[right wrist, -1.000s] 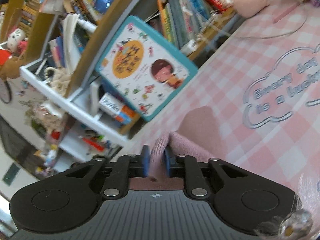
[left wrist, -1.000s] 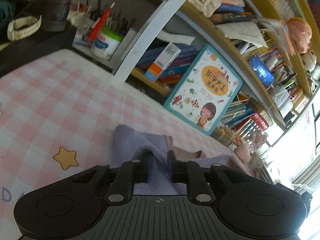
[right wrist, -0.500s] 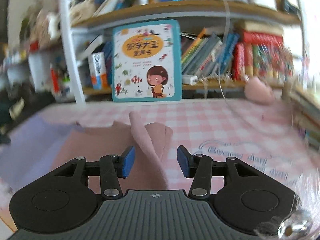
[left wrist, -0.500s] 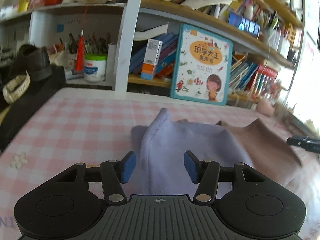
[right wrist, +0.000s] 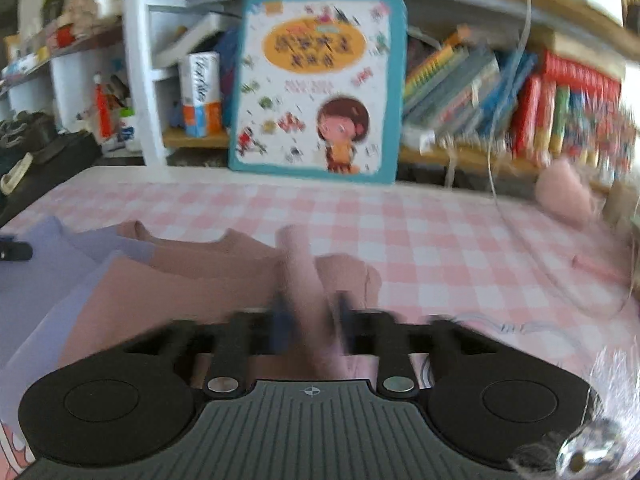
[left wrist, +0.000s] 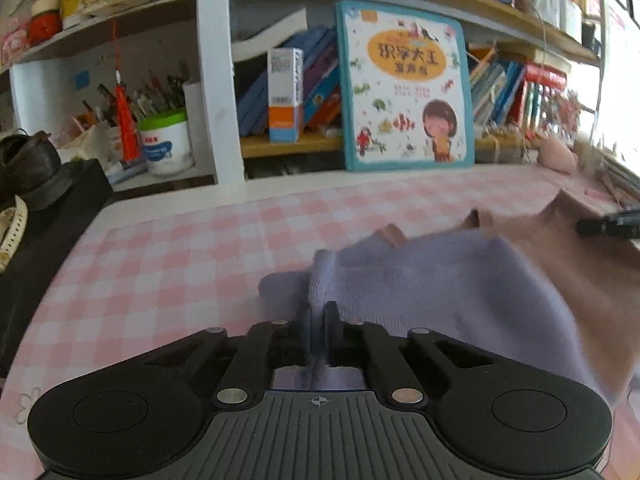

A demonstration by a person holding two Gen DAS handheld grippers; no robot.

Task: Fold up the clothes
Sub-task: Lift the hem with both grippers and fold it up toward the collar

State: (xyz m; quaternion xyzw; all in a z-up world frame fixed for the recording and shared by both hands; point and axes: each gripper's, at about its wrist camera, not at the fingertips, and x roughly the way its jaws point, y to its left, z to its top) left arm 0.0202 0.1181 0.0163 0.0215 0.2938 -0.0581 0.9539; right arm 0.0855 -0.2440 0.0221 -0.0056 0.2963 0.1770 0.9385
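A soft knit garment lies on the pink checked tablecloth (left wrist: 180, 264), lilac (left wrist: 440, 280) on its left half and dusty pink (right wrist: 200, 280) on its right. My left gripper (left wrist: 319, 316) is closing its jaws tight on a raised fold at the lilac edge, and the pads pinch the cloth. Over at the pink edge, my right gripper (right wrist: 310, 312) is blurred by motion; its jaws are closing on an upright pink fold. Each gripper's black tip shows at the edge of the other's view, the right gripper (left wrist: 608, 226) and the left gripper (right wrist: 12, 250).
A bookshelf runs along the table's far edge with a big picture book (left wrist: 404, 88) leaning on it. A white tub of pens (left wrist: 166, 148) and a black box bearing a shoe (left wrist: 24, 168) stand at the left. A pink plush (right wrist: 564, 192) and a thin cable (right wrist: 496, 184) lie at the right.
Both grippers rolled from tilted to level. Each let go of its fold, stood open half a second ago, and has now closed again on the garment's edge.
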